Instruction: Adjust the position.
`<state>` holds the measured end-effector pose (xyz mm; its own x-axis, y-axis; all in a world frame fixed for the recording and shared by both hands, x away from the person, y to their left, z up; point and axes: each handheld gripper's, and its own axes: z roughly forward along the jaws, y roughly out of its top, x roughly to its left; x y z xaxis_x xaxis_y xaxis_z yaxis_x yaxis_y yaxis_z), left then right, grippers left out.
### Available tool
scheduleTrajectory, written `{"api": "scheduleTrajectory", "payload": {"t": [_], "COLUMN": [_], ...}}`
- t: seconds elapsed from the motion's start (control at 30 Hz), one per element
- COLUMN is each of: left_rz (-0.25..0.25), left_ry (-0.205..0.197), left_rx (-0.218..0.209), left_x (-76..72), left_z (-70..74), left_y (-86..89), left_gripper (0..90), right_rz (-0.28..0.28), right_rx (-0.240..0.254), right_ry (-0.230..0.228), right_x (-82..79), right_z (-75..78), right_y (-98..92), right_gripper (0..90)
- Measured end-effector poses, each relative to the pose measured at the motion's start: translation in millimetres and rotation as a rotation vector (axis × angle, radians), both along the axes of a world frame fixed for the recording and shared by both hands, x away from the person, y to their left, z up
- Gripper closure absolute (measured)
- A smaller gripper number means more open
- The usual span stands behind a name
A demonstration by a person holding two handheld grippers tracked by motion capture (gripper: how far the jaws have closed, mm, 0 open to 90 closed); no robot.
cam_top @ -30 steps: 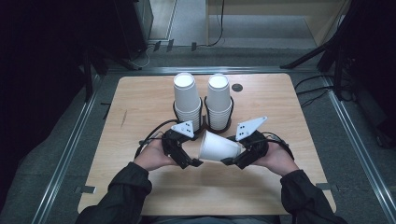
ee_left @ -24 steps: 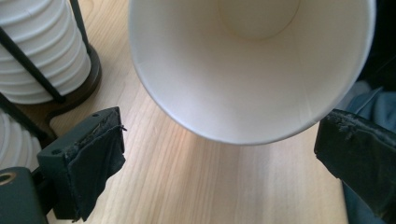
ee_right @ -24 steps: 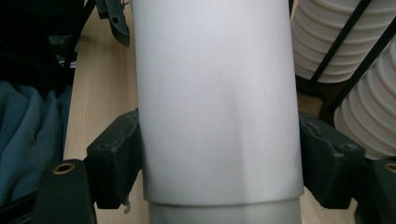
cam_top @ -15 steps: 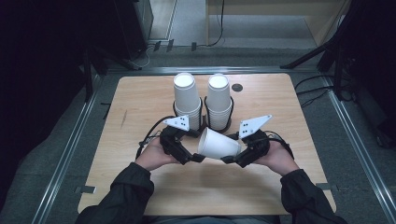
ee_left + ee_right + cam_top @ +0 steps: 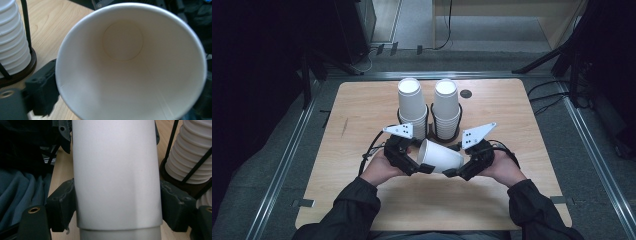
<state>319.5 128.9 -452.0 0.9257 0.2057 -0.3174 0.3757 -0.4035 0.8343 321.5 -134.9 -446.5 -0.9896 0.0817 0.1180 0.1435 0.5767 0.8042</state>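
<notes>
High view: a white paper cup point(image 5: 441, 156) lies on its side above the table point(image 5: 362, 105), pinched at its mouth by the left gripper point(image 5: 418, 167) and at its base by the right gripper point(image 5: 453, 171), apparently mid-handover; one grip must release next.

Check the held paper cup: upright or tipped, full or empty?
Tipped on its side and empty: the paper cup lies level between both grippers, its bare bottom visible in the left gripper view.

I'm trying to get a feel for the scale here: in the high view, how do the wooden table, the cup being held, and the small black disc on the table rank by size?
1. wooden table, by far the largest.
2. held paper cup, lying sideways between the grippers.
3. small black disc, clearly the smallest, though it sits farther from the camera.
</notes>
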Motion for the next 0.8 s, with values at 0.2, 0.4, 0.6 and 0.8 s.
{"api": "scheduleTrajectory", "payload": {"t": [0.2,0.4,0.6,0.8], "left_rz": [0.015,0.035,0.044,0.038], "left_ry": [0.017,0.035,0.031,0.017], "left_rx": [0.032,0.053,0.072,0.112], "left_x": [-2.8,-6.4,-8.2,-7.1], "left_z": [-1.3,0.0,-0.1,0.8], "left_y": [9.6,15.8,20.4,21.6], "left_gripper": [9.9,15.2,16.2,16.2], "right_rz": [0.029,0.059,0.069,0.024], "right_rx": [0.002,-0.018,-0.041,-0.063], "right_ry": [0.002,0.022,0.032,0.060], "right_x": [4.1,8.1,9.0,10.3], "right_z": [-0.3,-1.9,-2.1,-4.8], "right_y": [7.6,15.3,23.1,22.9], "right_gripper": [23.5,24.2,23.4,13.9]}}
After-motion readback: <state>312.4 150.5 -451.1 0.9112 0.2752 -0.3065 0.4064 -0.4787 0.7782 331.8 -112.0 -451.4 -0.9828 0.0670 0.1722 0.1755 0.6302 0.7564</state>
